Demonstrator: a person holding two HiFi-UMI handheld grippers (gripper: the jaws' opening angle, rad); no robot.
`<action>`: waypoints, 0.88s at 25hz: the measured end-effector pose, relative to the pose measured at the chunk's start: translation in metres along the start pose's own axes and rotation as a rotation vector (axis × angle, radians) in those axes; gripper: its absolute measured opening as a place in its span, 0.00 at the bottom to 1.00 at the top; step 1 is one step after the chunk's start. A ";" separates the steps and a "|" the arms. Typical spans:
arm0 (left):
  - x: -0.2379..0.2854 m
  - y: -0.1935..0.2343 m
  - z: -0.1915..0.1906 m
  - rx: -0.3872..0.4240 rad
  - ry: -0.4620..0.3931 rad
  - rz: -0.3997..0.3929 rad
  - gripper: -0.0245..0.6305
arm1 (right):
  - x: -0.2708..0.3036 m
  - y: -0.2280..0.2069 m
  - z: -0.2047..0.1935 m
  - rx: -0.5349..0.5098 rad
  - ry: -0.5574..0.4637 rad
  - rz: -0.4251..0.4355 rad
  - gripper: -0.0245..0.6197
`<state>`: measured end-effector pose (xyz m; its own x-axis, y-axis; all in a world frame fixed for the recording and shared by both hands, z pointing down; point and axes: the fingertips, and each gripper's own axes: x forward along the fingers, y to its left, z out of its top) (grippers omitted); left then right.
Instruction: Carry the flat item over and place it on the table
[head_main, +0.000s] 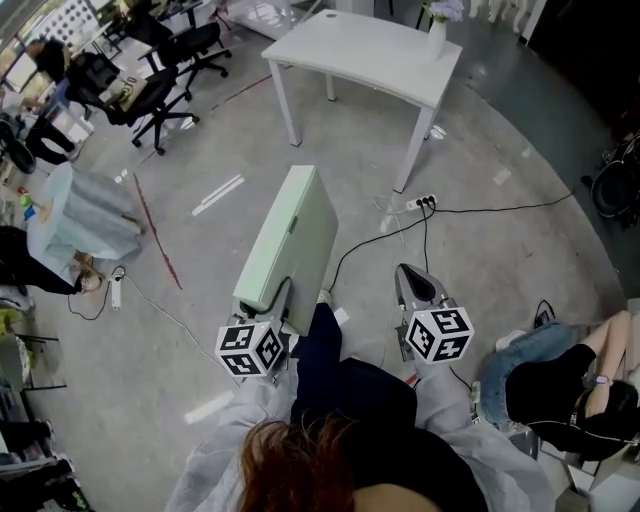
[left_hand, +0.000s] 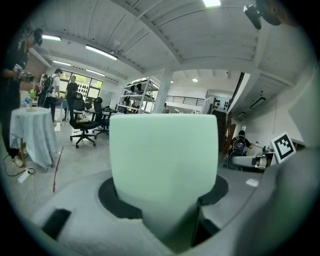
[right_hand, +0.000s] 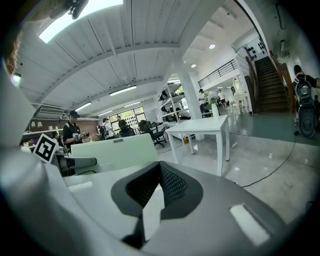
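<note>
Well, seems stiff, light but tippy; holding panel (head_main: 290, 235) by near end, left gripper (left_hand: 165, 210) clamped, right gripper (right_hand: 157, 192) closed empty.

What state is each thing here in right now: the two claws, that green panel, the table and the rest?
left claw: shut on the green panel
green panel: carried off the floor, not yet on the table
right claw: shut, nothing in it
white table: standing ahead, vase at one corner
vase: upright
power strip: on the floor, plugs in it
</note>
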<state>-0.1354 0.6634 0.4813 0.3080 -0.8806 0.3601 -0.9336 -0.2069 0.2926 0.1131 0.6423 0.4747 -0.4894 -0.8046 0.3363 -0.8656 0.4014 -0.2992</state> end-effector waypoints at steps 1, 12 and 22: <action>0.007 0.004 0.004 0.002 0.001 0.000 0.44 | 0.008 -0.002 0.004 0.000 0.001 0.000 0.05; 0.117 0.058 0.085 0.024 -0.026 -0.026 0.44 | 0.132 -0.025 0.080 -0.011 -0.030 -0.016 0.05; 0.204 0.112 0.153 0.048 -0.056 -0.082 0.44 | 0.230 -0.031 0.131 -0.021 -0.072 -0.055 0.05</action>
<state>-0.2045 0.3952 0.4522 0.3741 -0.8822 0.2861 -0.9139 -0.2983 0.2753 0.0416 0.3878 0.4446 -0.4332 -0.8545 0.2868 -0.8932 0.3645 -0.2632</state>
